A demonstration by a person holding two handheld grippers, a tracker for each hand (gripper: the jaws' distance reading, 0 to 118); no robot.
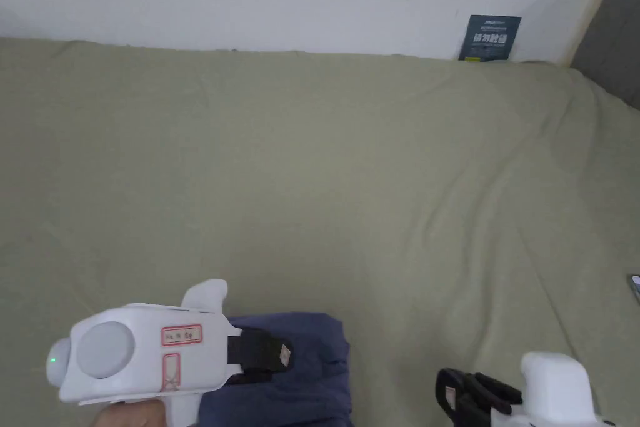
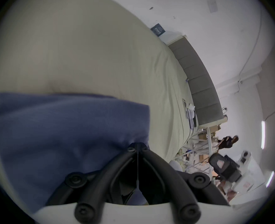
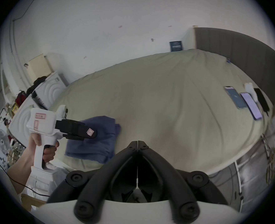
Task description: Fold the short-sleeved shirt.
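A blue shirt point(image 1: 300, 378) lies folded into a small thick stack near the front edge of the bed; it also appears in the left gripper view point(image 2: 60, 130) and the right gripper view point(image 3: 99, 140). My left gripper point(image 1: 284, 353) is held by a hand just over the stack's top. Its jaws are shut tip to tip point(image 2: 137, 145), and seen from the side point(image 3: 91, 133) nothing is between them. My right gripper point(image 1: 451, 396) is over bare sheet to the right of the shirt, jaws shut and empty point(image 3: 137, 144).
The pale green sheet point(image 1: 312, 165) covers the whole bed up to the white wall. A grey headboard point(image 1: 612, 40) stands at the right, with several phones point(image 3: 235, 98) lying before it. A dark card point(image 1: 490, 37) leans on the wall. White appliances point(image 3: 49, 88) stand left of the bed.
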